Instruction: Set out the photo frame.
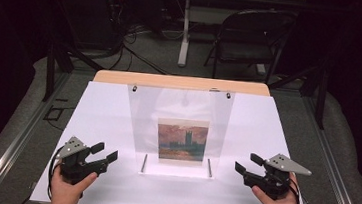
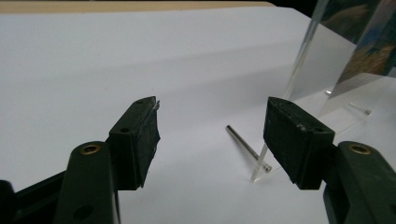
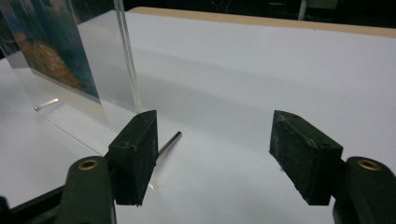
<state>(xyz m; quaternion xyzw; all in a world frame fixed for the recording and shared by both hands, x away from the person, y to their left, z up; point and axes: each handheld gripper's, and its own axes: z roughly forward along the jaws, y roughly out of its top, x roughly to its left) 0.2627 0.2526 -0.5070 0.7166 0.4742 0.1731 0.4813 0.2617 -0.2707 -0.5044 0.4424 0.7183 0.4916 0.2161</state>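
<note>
A clear acrylic picture stand (image 1: 180, 112) leans upright at the middle of the white table (image 1: 102, 114), with a painted print (image 1: 182, 140) of a building at sunset inside it. Two metal pins (image 1: 144, 163) pass through its base. My left gripper (image 1: 105, 154) hovers open near the stand's lower left corner (image 2: 261, 163), nothing between its jaws. My right gripper (image 1: 242, 164) is open by the lower right corner (image 3: 140, 105), also holding nothing. In the right gripper view one pin (image 3: 169, 142) lies just past the left jaw.
The white sheet covers a wooden tabletop (image 1: 181, 82). Behind the table stand a folding chair (image 1: 248, 35) and a table leg (image 1: 185, 32) among cables on the floor. Metal rails (image 1: 14, 141) run along both sides.
</note>
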